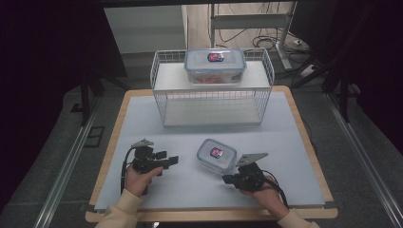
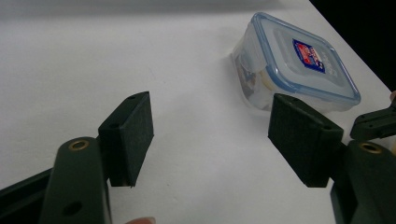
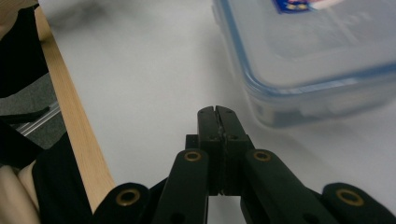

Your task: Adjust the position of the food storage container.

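We see the small box (image 1: 216, 155) lying on the tabletop (image 1: 157, 128), between our 2 hands and nearer to the right one. It is stiff clear plastic with a smooth blue-rimmed lid, probably light and a little slippery. We think the 2 long sides give the best hold. The left claw (image 2: 210, 135) stands wide and empty; the right claw (image 3: 216, 119) is closed on nothing, just beside the box.

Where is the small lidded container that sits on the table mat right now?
In the high view the small container lies on the mat near its front, between the left gripper and right gripper, closer to the right.
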`<action>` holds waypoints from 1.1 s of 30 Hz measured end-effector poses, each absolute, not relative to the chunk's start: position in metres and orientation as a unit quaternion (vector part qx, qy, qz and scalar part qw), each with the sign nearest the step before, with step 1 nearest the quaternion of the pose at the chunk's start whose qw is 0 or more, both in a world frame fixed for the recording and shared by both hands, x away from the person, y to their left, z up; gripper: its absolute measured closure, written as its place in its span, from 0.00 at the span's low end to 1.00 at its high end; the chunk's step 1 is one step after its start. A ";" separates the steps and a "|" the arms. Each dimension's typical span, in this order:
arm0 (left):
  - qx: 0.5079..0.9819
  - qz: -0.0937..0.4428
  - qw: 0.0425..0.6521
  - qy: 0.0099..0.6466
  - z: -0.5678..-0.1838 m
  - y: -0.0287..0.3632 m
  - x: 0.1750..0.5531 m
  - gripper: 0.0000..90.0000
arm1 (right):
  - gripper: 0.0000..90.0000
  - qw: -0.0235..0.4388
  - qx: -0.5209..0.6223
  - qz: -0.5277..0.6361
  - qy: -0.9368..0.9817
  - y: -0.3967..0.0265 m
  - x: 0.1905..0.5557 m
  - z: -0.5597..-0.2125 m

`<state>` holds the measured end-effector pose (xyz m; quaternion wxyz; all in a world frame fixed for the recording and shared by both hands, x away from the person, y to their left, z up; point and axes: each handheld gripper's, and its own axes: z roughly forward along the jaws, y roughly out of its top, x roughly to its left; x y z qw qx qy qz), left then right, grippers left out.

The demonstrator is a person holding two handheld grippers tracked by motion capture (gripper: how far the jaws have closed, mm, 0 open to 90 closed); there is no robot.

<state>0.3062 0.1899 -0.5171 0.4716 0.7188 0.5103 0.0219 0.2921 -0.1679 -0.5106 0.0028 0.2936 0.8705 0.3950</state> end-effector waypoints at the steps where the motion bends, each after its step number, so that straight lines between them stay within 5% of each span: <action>1: 0.719 0.022 0.471 0.510 -0.517 0.190 0.306 0.34 | 0.99 0.004 0.292 0.394 0.871 -0.165 0.293 -0.511; 33: 0.722 0.020 0.470 0.507 -0.519 0.190 0.307 0.34 | 0.99 0.028 0.351 0.402 0.845 -0.181 0.322 -0.517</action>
